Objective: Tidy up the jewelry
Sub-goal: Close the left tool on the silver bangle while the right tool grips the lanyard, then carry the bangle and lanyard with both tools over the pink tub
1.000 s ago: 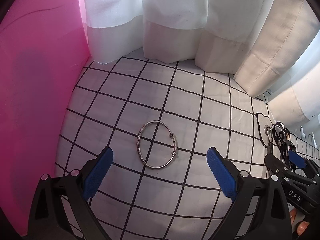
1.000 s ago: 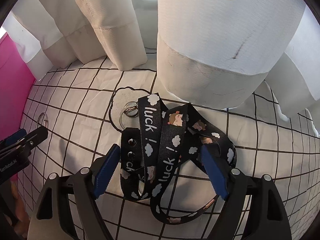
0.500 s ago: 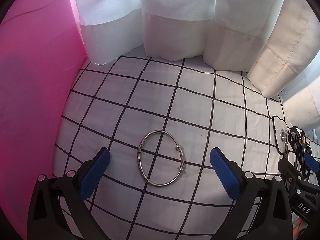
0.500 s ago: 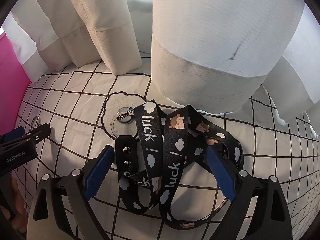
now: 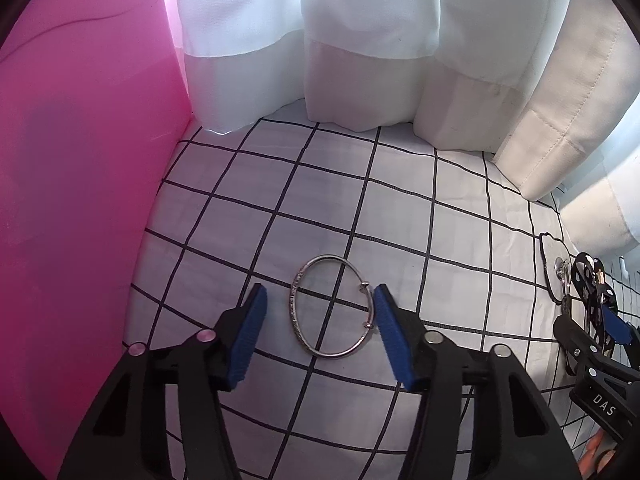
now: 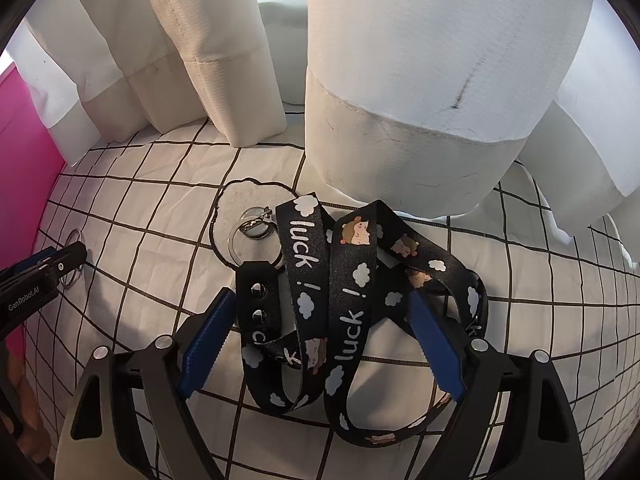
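Observation:
A thin silver bangle (image 5: 296,308) lies flat on the white checked cloth (image 5: 400,216). My left gripper (image 5: 320,334) is open, its blue pads on either side of the bangle, the right pad nearly touching it. A black lanyard (image 6: 344,276) printed "luck!" with clouds and hedgehogs lies coiled on the cloth, its key ring (image 6: 252,236) at the far left end. My right gripper (image 6: 320,344) is open and straddles the lanyard. The bangle also shows small in the right wrist view (image 6: 74,236), partly hidden by the left gripper.
White curtains (image 5: 360,40) hang down onto the cloth along the far side. A pink panel (image 5: 80,200) stands at the left. A thin black cord loop (image 6: 218,210) lies by the key ring. The right gripper's tip (image 5: 592,356) shows at the left view's right edge.
My left gripper has narrowed its opening around the bangle and moved forward over it. My right gripper has advanced slightly over the lanyard, still open.

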Tool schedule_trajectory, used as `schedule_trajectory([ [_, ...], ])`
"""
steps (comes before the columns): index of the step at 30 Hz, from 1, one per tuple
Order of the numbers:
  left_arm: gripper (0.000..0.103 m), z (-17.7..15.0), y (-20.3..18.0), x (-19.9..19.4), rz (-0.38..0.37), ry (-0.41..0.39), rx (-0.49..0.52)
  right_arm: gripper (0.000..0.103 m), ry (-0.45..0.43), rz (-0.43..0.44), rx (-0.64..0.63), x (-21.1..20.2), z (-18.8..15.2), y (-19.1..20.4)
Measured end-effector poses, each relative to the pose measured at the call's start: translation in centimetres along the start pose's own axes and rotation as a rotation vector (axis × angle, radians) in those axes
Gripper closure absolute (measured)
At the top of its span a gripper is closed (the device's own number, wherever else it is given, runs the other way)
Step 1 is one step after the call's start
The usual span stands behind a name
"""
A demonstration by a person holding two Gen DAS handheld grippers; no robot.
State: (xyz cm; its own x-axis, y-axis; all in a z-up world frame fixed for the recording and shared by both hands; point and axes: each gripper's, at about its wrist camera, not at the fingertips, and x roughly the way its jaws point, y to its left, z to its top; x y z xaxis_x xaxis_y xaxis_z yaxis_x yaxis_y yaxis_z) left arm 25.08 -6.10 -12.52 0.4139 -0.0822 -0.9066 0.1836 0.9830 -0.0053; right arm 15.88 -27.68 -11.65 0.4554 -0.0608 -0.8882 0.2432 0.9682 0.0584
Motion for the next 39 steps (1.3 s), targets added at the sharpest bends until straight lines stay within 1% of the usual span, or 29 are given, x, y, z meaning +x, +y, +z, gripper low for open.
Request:
schedule_trajectory([
  [1, 0.061, -0.1, -0.1, -0.2, 0.005, 0.002, 0.007, 0.034, -0.007, -0.005, -0.007, -0.2, -0.1, 0.1],
  [4, 0.061, -0.2, -0.3, -0.2, 0.007, -0.001, 0.001, 0.064, -0.013, -0.015, -0.022, -0.7, -0.3, 0.5],
  [5, 0.061, -0.4, -0.4, -0.2, 0.004, 0.0, -0.003, 0.071, -0.016, -0.019, -0.023, -0.8, -0.3, 0.5],
  [6, 0.061, -0.6, -0.4, -0.2, 0.002, 0.001, -0.004, 0.079, -0.019, -0.023, -0.02, -0.9, -0.4, 0.4],
  [8, 0.061, -0.9, -0.5, -0.3, 0.004, 0.001, 0.004, 0.079, -0.02, -0.013, -0.011, -1.1, -0.6, 0.2],
  [9, 0.061, -1.4, -0.1, -0.7, 0.002, 0.001, 0.007, 0.08, -0.021, -0.01, -0.011, -1.2, -0.7, 0.2],
  [11, 0.061, -2.3, -0.4, -1.3, -0.002, -0.003, 0.012, 0.08, -0.026, -0.005, -0.01, -1.4, -0.9, 0.1],
  [17, 0.061, -3.1, -0.4, -3.6, -0.021, -0.038, 0.029, 0.081, -0.064, 0.023, -0.012, -3.1, -2.0, 0.1],
  [19, 0.061, -3.3, -0.4, -4.5, -0.03, -0.049, 0.03, 0.081, -0.08, 0.032, -0.011, -3.7, -1.6, -0.4],
  [25, 0.061, -3.7, -1.0, -7.6, -0.041, -0.095, 0.042, 0.083, -0.143, 0.055, -0.011, -6.9, -1.5, -0.4],
  [26, 0.061, -3.7, -0.2, -8.6, -0.042, -0.103, 0.043, 0.083, -0.155, 0.059, -0.012, -7.7, -1.4, -0.3],
  [30, 0.061, -3.0, 0.0, -10.4, -0.058, -0.125, 0.048, 0.083, -0.204, 0.069, -0.026, -10.6, -1.1, -0.3],
  [34, 0.061, -2.3, 0.4, -12.2, -0.065, -0.158, 0.041, 0.083, -0.247, 0.084, -0.047, -13.1, 0.0, 0.3],
  [39, 0.061, -1.4, 1.2, -14.7, -0.067, -0.207, 0.015, 0.083, -0.298, 0.109, -0.08, -15.8, 1.2, 1.8],
])
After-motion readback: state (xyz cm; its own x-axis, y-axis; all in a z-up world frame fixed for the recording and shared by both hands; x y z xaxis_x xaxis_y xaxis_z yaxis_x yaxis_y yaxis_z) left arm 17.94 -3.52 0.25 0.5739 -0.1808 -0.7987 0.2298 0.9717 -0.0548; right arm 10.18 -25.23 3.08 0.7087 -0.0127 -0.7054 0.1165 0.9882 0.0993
